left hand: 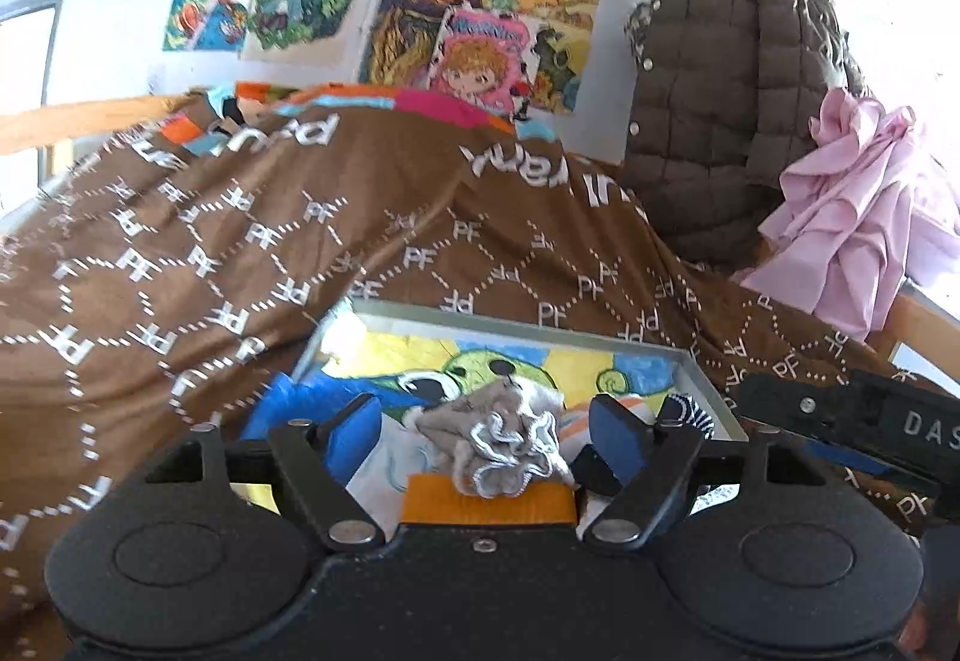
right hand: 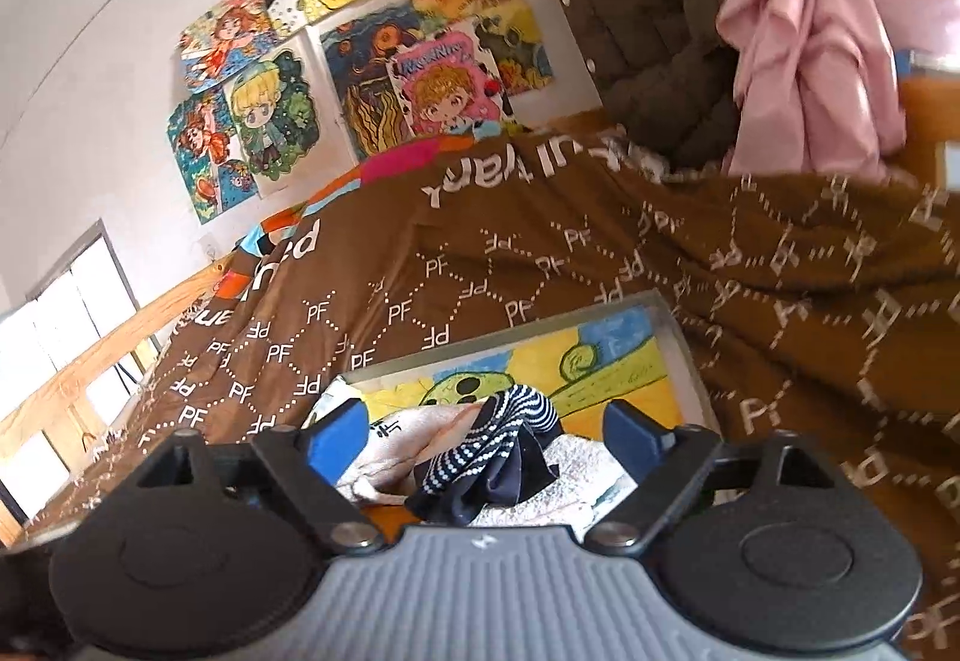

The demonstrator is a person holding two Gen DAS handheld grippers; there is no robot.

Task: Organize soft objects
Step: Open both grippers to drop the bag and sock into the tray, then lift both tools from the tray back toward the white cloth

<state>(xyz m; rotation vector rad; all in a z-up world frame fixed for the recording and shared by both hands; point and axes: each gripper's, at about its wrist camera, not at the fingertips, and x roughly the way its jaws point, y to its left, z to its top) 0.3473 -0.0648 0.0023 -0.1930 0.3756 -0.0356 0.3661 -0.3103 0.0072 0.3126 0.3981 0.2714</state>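
**Desk:** What sits between the left gripper's (left hand: 486, 430) fingers?

**Photographer:** A grey ruffled sock (left hand: 501, 445), bunched, lying dead ahead and low between the blue pads (left hand: 354, 436). The jaws stand wide, clear of the cloth on both sides. It rests on other soft pieces inside a shallow tray (left hand: 702, 367) whose floor carries a bright cartoon print.

**Desk:** And the right gripper (right hand: 480, 436)?

**Photographer:** Also spread wide, holding nothing. A navy striped sock (right hand: 498, 448) lies straight ahead of it, heaped on pale cloth (right hand: 414, 433) in the same tray. Its long axis runs roughly away from the camera, along the fingers, so a straight close would likely catch it across its narrow side.

**Desk:** Which hand is nearer its target?

**Photographer:** Hard to call. Each sock is centred in its own gripper's gap. In the left view the striped sock shows at the right, beyond the right-hand pad, with the other gripper's black body further right again.

**Desk:** Pose?

**Photographer:** Both tools pitch down and forward over the tray, side by side above a brown blanket (left hand: 240, 265). The right view is rolled, the wall pictures (right hand: 270, 108) leaning. A quilted jacket (left hand: 732, 90) and pink cloth (left hand: 858, 217) hang beyond.
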